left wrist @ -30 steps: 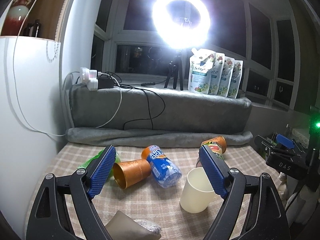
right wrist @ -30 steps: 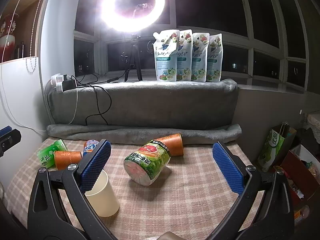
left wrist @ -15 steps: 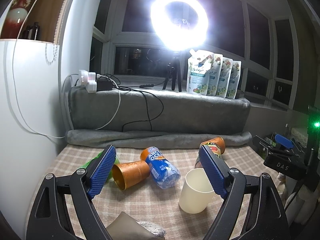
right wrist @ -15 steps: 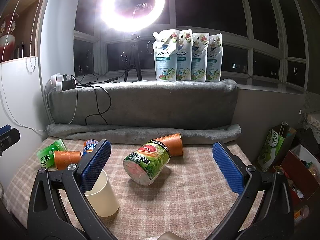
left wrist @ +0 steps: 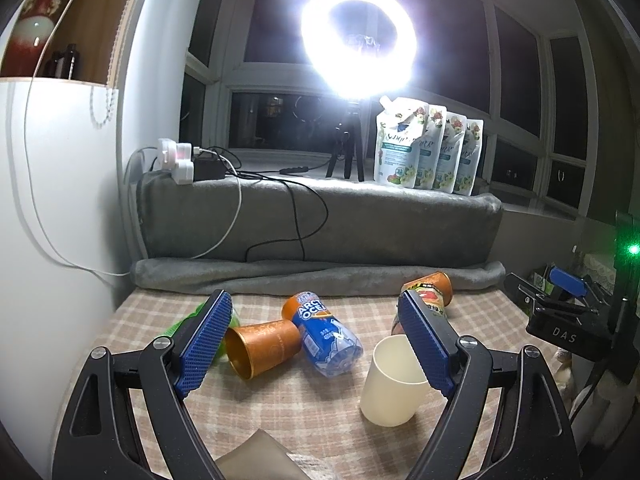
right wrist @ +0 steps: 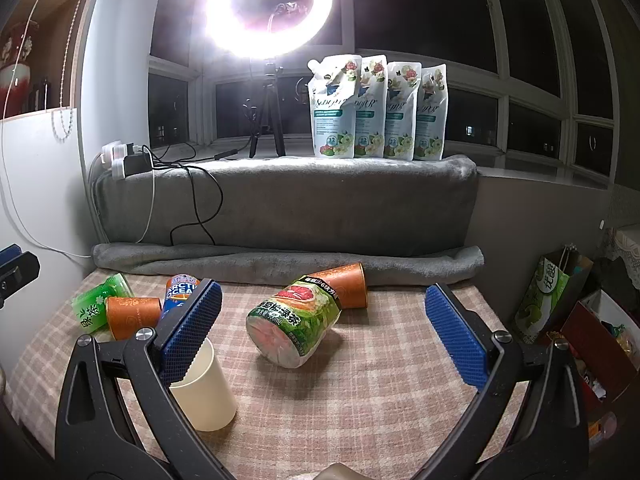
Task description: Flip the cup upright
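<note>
Cream cup (left wrist: 394, 384) stands upright on the checked counter (left wrist: 280, 408), mouth up, just below the right finger of your left hand-held gripper (left wrist: 316, 340); that finger's blue pad overlaps the cup's rim in the left wrist view, though you cannot tell from it whether they touch. Your left hand-held gripper is spread wide with nothing between its pads. Between its fingers, farther ahead, an orange paper cup (left wrist: 262, 346) lies on its side with its mouth toward you, and touching it on the right lies a blue bottle (left wrist: 322, 334), also on its side. A green packet (left wrist: 188, 322) peeks out behind the left finger.

From your right hand-held gripper (right wrist: 320, 328), the same cream cup (right wrist: 204, 394) sits low at the left finger, partly hidden by that pad. This hand-held gripper is also spread wide and holds nothing. Straight ahead between its fingers a green-labelled bottle (right wrist: 296, 326) lies tipped on its side, its base toward you, and just behind it a second orange cup (right wrist: 348, 286) lies on its side against the rolled grey blanket (right wrist: 280, 266). Beyond the left finger you see the green packet (right wrist: 100, 306), the first orange cup (right wrist: 130, 316) and the blue bottle (right wrist: 180, 290) clustered together.
</note>
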`<state>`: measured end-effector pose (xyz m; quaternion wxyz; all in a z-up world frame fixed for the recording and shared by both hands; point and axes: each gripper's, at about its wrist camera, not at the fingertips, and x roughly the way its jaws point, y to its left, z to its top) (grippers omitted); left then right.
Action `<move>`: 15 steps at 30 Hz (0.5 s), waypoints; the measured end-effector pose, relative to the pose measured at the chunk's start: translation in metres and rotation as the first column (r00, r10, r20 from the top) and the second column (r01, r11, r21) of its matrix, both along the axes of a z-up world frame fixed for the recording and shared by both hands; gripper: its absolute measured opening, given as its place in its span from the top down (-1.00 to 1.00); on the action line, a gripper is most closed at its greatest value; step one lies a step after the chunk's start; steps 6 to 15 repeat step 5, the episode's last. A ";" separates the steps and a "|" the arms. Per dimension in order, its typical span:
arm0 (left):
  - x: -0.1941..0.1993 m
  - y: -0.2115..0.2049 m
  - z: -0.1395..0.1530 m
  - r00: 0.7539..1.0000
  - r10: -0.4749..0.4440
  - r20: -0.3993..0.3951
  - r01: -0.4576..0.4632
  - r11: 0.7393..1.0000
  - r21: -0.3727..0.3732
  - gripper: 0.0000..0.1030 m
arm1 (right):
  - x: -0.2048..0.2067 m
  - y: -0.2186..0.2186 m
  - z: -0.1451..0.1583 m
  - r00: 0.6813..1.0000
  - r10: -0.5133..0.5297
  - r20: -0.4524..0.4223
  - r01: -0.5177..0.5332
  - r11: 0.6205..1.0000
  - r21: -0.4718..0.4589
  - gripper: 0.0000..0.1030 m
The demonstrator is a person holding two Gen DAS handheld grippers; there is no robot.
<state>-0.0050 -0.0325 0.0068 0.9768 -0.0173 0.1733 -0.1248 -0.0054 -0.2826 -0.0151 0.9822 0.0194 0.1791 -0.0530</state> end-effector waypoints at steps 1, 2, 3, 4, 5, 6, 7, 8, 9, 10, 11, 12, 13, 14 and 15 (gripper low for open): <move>0.000 0.000 0.000 1.000 0.001 0.003 -0.001 1.000 0.003 -0.65 | 0.000 0.000 0.000 1.000 0.000 0.000 0.000 1.000 0.000 -1.00; 0.001 0.001 0.000 1.000 0.001 0.004 -0.001 1.000 0.003 -0.65 | 0.000 0.000 0.000 1.000 0.000 0.000 0.000 1.000 0.000 -1.00; 0.001 0.001 0.000 1.000 0.002 0.006 -0.002 1.000 0.002 -0.65 | 0.001 0.000 0.000 1.000 -0.001 0.000 0.001 1.000 0.001 -1.00; 0.001 0.001 -0.001 1.000 0.005 0.008 -0.005 1.000 0.002 -0.65 | 0.001 0.000 0.000 1.000 0.000 0.000 0.000 1.000 0.001 -1.00; 0.001 0.002 -0.001 1.000 0.007 0.010 -0.007 1.000 0.002 -0.65 | 0.001 0.000 0.000 1.000 0.000 0.000 0.000 1.000 0.001 -1.00; 0.001 0.002 -0.001 1.000 0.007 0.010 -0.007 1.000 0.002 -0.65 | 0.001 0.000 0.000 1.000 0.000 0.000 0.000 1.000 0.001 -1.00; 0.001 0.002 -0.001 1.000 0.007 0.010 -0.007 1.000 0.002 -0.65 | 0.001 0.000 0.000 1.000 0.000 0.000 0.000 1.000 0.001 -1.00; 0.001 0.002 -0.001 1.000 0.007 0.010 -0.007 1.000 0.002 -0.65 | 0.001 0.000 0.000 1.000 0.000 0.000 0.000 1.000 0.001 -1.00; 0.001 0.002 -0.001 1.000 0.007 0.010 -0.007 1.000 0.002 -0.65 | 0.001 0.000 0.000 1.000 0.000 0.000 0.000 1.000 0.001 -1.00; 0.001 0.002 -0.001 1.000 0.007 0.010 -0.007 1.000 0.002 -0.65 | 0.001 0.000 0.000 1.000 0.000 0.000 0.000 1.000 0.001 -1.00; 0.001 0.002 -0.001 1.000 0.007 0.010 -0.007 1.000 0.002 -0.65 | 0.001 0.000 0.000 1.000 0.000 0.000 0.000 1.000 0.001 -1.00; 0.001 0.002 -0.001 1.000 0.007 0.010 -0.007 1.000 0.002 -0.65 | 0.001 0.000 0.000 1.000 0.000 0.000 0.000 1.000 0.001 -1.00; 0.001 0.002 -0.001 1.000 0.007 0.010 -0.007 1.000 0.002 -0.65 | 0.001 0.000 0.000 1.000 0.000 0.000 0.000 1.000 0.001 -1.00; 0.001 0.002 -0.001 1.000 0.007 0.010 -0.007 1.000 0.002 -0.65 | 0.001 0.000 0.000 1.000 0.000 0.000 0.000 1.000 0.001 -1.00; 0.001 0.002 -0.001 1.000 0.007 0.010 -0.007 1.000 0.002 -0.65 | 0.001 0.000 0.000 1.000 0.000 0.000 0.000 1.000 0.001 -1.00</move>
